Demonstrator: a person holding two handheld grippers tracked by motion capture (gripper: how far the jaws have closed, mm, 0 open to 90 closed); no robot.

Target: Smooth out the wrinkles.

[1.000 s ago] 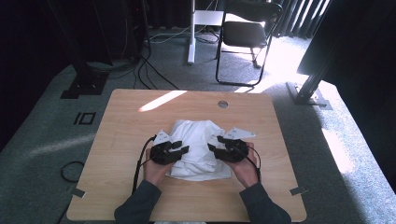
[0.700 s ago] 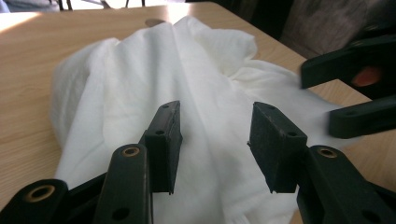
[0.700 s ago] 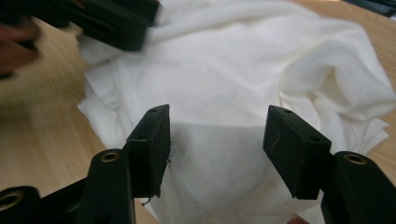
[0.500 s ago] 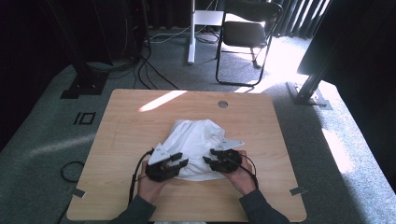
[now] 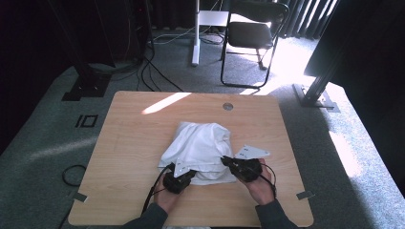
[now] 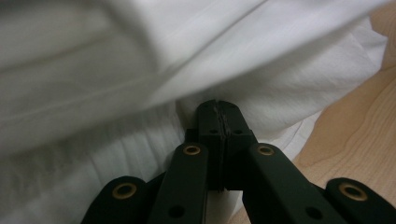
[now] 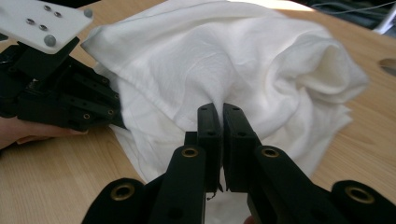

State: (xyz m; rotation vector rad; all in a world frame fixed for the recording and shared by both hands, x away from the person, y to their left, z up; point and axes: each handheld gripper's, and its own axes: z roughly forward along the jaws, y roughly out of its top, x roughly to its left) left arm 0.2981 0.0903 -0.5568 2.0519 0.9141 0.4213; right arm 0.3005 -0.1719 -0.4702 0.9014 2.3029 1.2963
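High view: both forearms come in from the near edge of the wooden table [image 5: 124,143], hands low and level. Left gripper [image 5: 189,175] and right gripper [image 5: 228,162] both point inward at the near hem of a crumpled white cloth [image 5: 200,143] bunched just ahead of them, folds piled up in the middle.

Left gripper view: left gripper [image 6: 219,112] jaws have just been closing, now pressed together with a cloth [image 6: 140,60] fold pinched at the tips; fabric drapes above and around.

Right gripper view: right gripper [image 7: 220,112] jaws also just closed, clamped on the cloth [image 7: 224,60] edge. Cloth is rumpled, rising beyond the tips; left gripper [image 7: 119,120] sits off to its left, gripping the same edge.
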